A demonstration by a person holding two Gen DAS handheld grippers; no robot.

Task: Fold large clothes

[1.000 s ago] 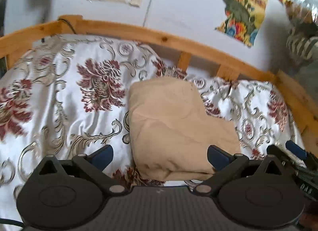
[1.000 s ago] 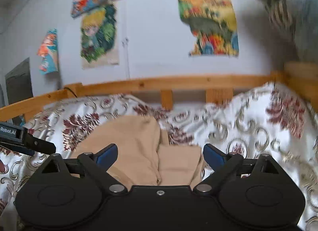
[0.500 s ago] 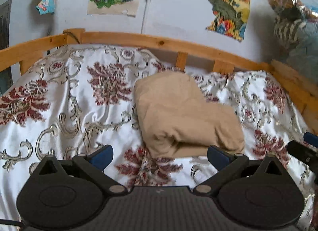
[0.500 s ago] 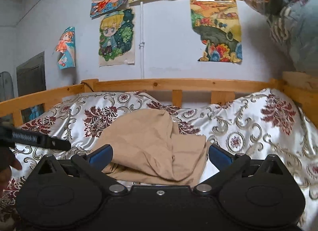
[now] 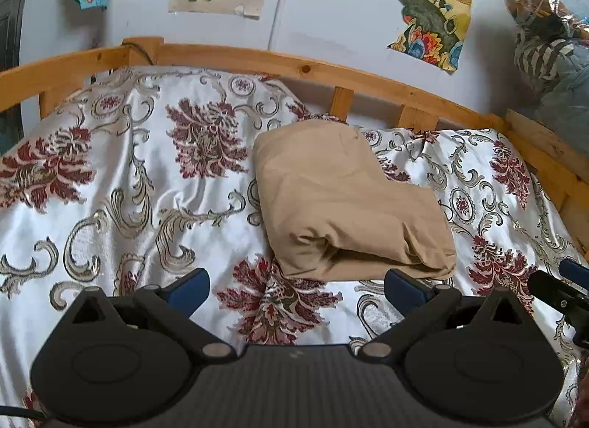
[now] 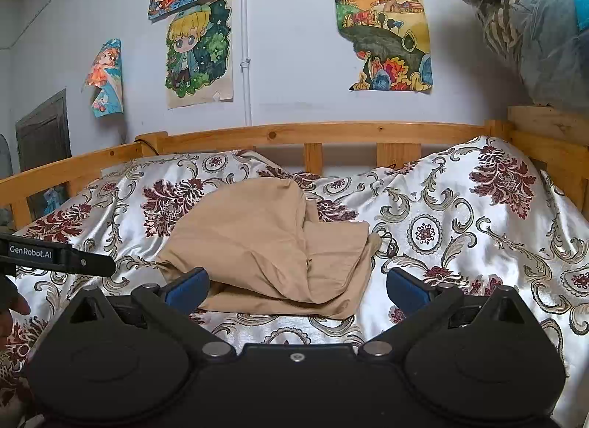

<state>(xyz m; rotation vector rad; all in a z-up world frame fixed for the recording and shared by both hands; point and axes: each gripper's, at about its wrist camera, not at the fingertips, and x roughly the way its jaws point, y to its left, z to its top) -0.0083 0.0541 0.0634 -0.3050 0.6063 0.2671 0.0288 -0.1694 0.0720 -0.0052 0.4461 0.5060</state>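
Left wrist view: we hold the left gripper level above the bed's floral satin cover, blue-padded fingers spread wide, gripping nothing. The folded tan cloth garment lies just ahead, mid-bed. We hold the right gripper likewise, fingers wide apart and empty, near the garment's front edge.

Right claw wide open w/ blue pads, nothing held, folded tan garment just ahead on floral satin bedspread, left claw at left edge, wooden bed rail, cartoon posters on wall
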